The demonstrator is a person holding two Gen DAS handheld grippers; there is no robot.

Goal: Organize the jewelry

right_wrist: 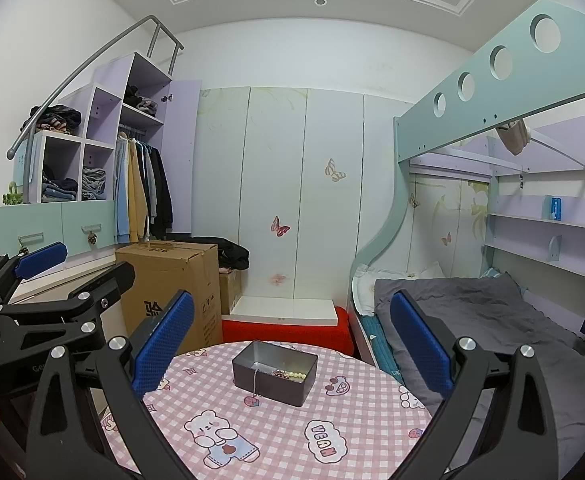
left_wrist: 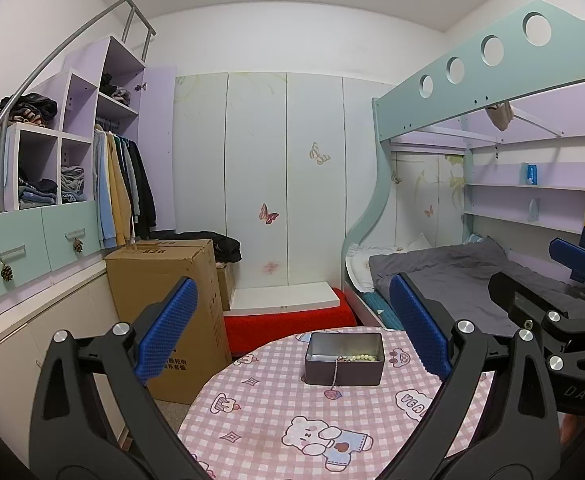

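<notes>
A dark metal tin (left_wrist: 344, 372) (right_wrist: 274, 380) stands on a round table under a pink checked cloth (left_wrist: 276, 420) (right_wrist: 276, 440). Inside lie a pale bead bracelet (left_wrist: 362, 357) (right_wrist: 298, 376) and some dark red jewelry (right_wrist: 279, 374). A silver chain (left_wrist: 335, 374) (right_wrist: 255, 382) hangs over the tin's near wall, its small pink pendant (left_wrist: 333, 394) (right_wrist: 253, 401) resting on the cloth. My left gripper (left_wrist: 292, 328) and right gripper (right_wrist: 292, 340) hover open above the table, well back from the tin, with nothing between the blue pads.
A cardboard box (left_wrist: 172, 300) (right_wrist: 172, 280) stands left of the table and a red bench (left_wrist: 284, 324) behind it. A bunk bed with grey bedding (left_wrist: 452, 276) (right_wrist: 472, 308) is on the right. Wardrobe doors (left_wrist: 284, 180) fill the back wall.
</notes>
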